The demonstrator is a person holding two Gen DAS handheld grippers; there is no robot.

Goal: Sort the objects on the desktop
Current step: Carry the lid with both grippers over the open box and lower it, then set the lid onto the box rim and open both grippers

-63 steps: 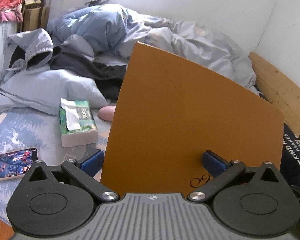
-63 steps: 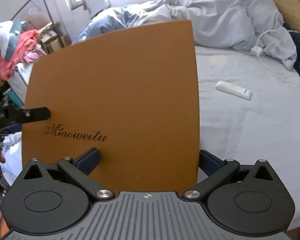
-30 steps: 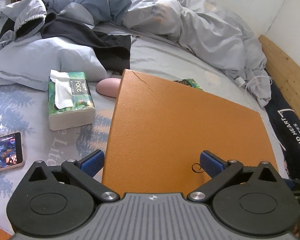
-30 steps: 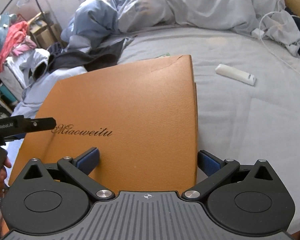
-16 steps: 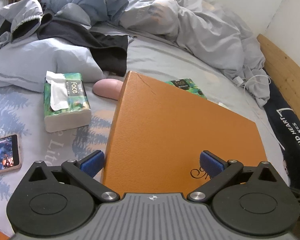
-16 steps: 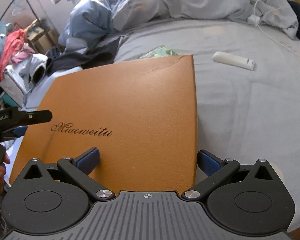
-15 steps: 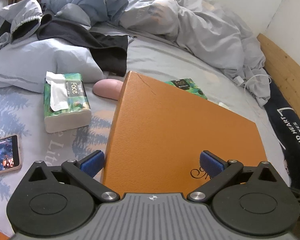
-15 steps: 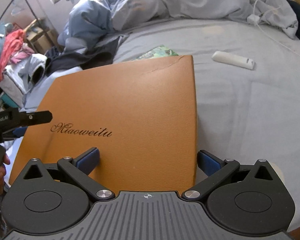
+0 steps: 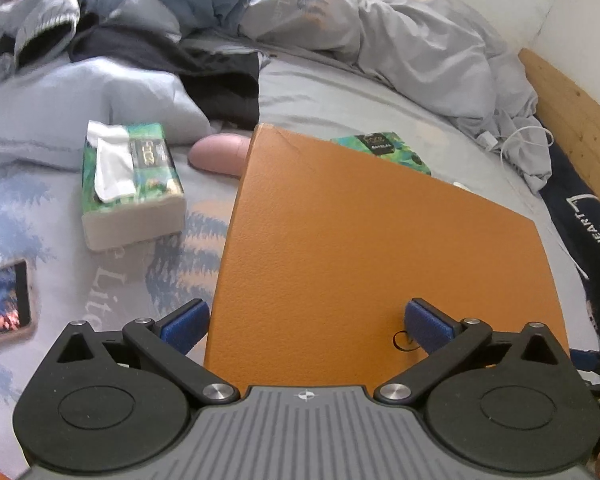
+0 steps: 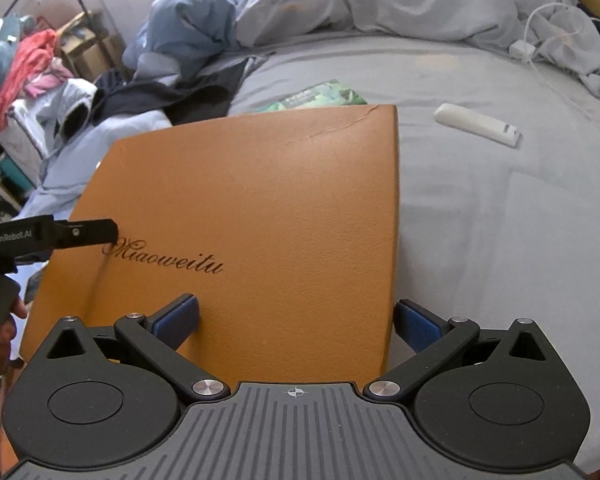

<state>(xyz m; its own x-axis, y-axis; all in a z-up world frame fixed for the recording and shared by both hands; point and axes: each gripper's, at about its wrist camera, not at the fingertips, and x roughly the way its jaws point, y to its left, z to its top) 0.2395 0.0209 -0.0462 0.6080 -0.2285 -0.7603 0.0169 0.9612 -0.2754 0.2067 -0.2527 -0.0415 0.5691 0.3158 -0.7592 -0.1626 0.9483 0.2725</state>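
Observation:
An orange leather desk mat [image 9: 380, 248] marked "Miaoweitu" lies nearly flat over the bed, also in the right wrist view [image 10: 260, 216]. My left gripper [image 9: 306, 324] straddles its near left corner, jaws wide apart, one blue pad [image 9: 424, 326] over the mat. My right gripper [image 10: 296, 322] straddles the near right corner, jaws also wide. The left gripper's finger [image 10: 84, 232] shows at the mat's left edge. A green tissue pack [image 9: 132, 188], a pink object [image 9: 220, 154], a green box [image 9: 384, 148] and a phone [image 9: 4, 308] lie around the mat.
A white remote [image 10: 476, 124] lies on the grey sheet right of the mat. Rumpled duvet [image 9: 380, 36], dark clothes [image 9: 204, 68] and a pillow [image 9: 80, 104] fill the far side. A charger cable [image 9: 516, 140] and wooden bed frame [image 9: 572, 112] are at the right.
The mat has come down from standing nearly upright to lying almost flat on the bed, uncovering the green box behind it. Both grippers followed it down, jaws unchanged.

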